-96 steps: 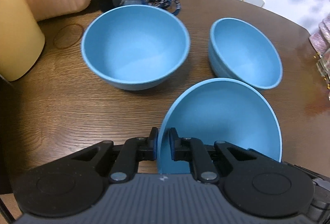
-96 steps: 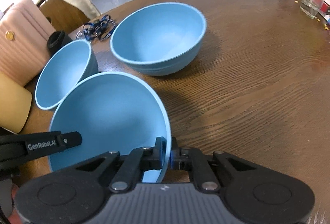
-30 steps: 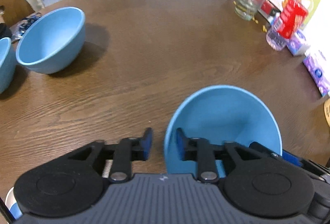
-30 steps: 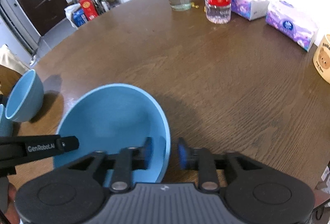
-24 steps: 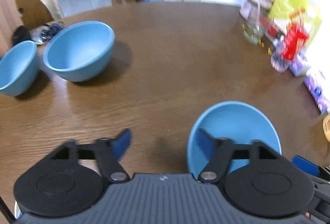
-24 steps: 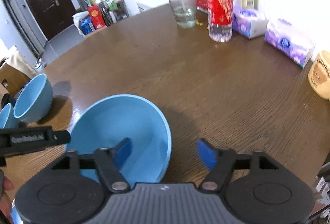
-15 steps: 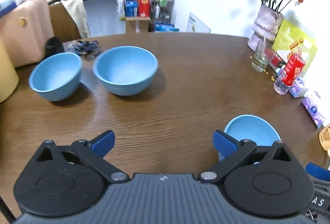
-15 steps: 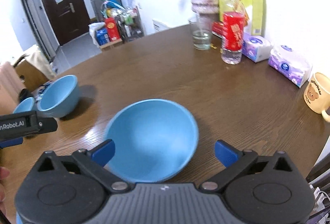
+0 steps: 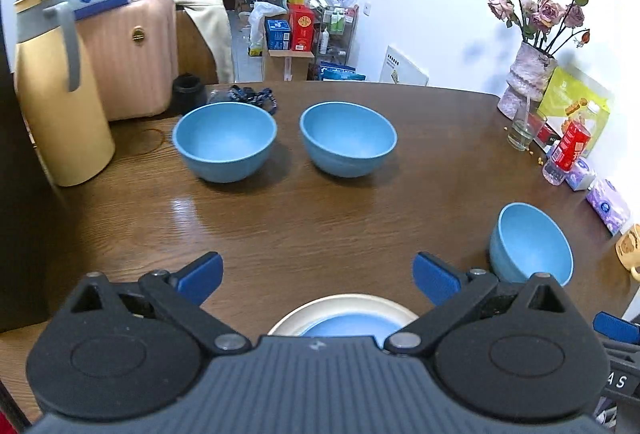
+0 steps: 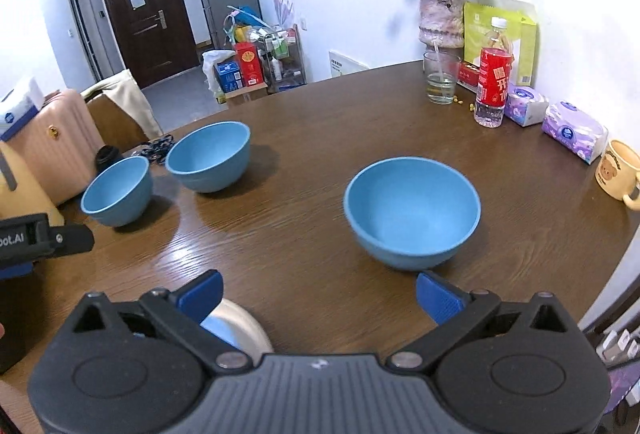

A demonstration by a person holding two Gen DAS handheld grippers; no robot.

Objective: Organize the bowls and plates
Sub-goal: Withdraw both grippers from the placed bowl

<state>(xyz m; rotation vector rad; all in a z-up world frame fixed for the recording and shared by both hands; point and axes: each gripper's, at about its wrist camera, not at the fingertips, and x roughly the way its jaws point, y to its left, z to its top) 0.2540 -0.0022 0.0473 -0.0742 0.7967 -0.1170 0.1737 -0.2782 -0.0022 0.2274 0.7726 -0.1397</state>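
Observation:
Three blue bowls stand upright on the brown wooden table (image 9: 320,218). Two are side by side at the far left, one (image 9: 226,140) left of the other (image 9: 348,138). The third bowl (image 9: 530,244) (image 10: 412,212) stands alone near the right edge, just ahead of my right gripper. My left gripper (image 9: 316,274) is open and empty above the table. My right gripper (image 10: 318,294) is open too, with nothing between its fingers. Below both grippers lies a cream plate (image 9: 340,304) (image 10: 250,326) with a blue plate (image 9: 344,326) on it, partly hidden by the tools.
A yellow thermos jug (image 9: 60,106) and a pink suitcase (image 9: 136,58) stand at the far left. Along the right edge are a vase (image 10: 440,20), a glass (image 10: 440,82), a red bottle (image 10: 492,90), tissue packs (image 10: 574,132) and a mug (image 10: 618,170).
Both grippers let go of the blue bowl's rim, opened wide, and pulled back and up. The bowl now stands alone on the table. The stacked plates have come into view.

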